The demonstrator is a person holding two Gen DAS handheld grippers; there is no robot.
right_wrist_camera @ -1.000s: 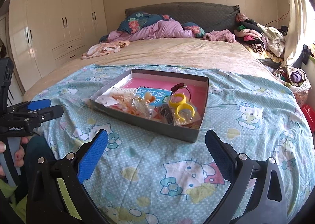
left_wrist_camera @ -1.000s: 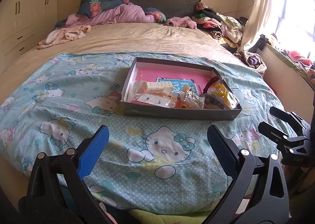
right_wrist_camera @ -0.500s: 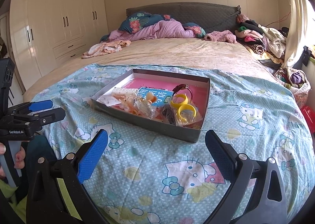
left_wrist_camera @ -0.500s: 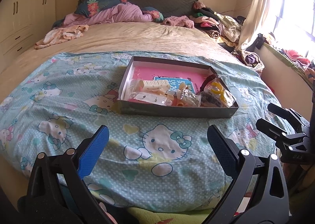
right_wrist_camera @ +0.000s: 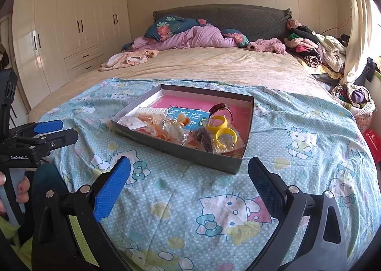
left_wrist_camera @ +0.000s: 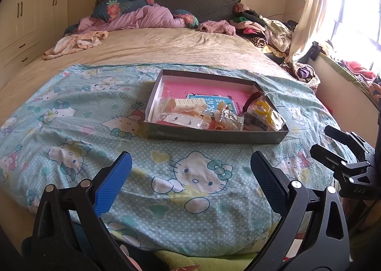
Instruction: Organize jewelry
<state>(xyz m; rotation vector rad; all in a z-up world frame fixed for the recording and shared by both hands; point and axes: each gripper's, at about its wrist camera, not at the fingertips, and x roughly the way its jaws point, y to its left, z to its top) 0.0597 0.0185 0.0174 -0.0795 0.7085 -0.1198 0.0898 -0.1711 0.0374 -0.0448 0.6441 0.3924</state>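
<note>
A shallow grey box (left_wrist_camera: 214,136) (right_wrist_camera: 188,149) with a pink floor lies on the Hello Kitty blanket (left_wrist_camera: 195,175) (right_wrist_camera: 233,204). It holds bagged jewelry: two yellow bangles (right_wrist_camera: 222,131) (left_wrist_camera: 263,109), a cream hair comb (left_wrist_camera: 189,104) (right_wrist_camera: 152,111), an earring card (left_wrist_camera: 181,119), a dark watch (right_wrist_camera: 220,107) and a blue card (right_wrist_camera: 188,115). My left gripper (left_wrist_camera: 190,171) is open and empty, short of the box's near wall. My right gripper (right_wrist_camera: 189,175) is open and empty, near the box's front right corner. Each gripper shows in the other's view (left_wrist_camera: 343,151) (right_wrist_camera: 40,137).
Pink bedding and pillows (right_wrist_camera: 190,35) lie at the headboard. Clothes (right_wrist_camera: 314,49) are piled along the bed's right side by the window. White wardrobes (right_wrist_camera: 71,32) stand on the left. A basket of clothes (right_wrist_camera: 357,101) sits on the floor to the right.
Both grippers have drifted slightly; the box sits a little farther left and higher in the left wrist view. Both stay open and empty.
</note>
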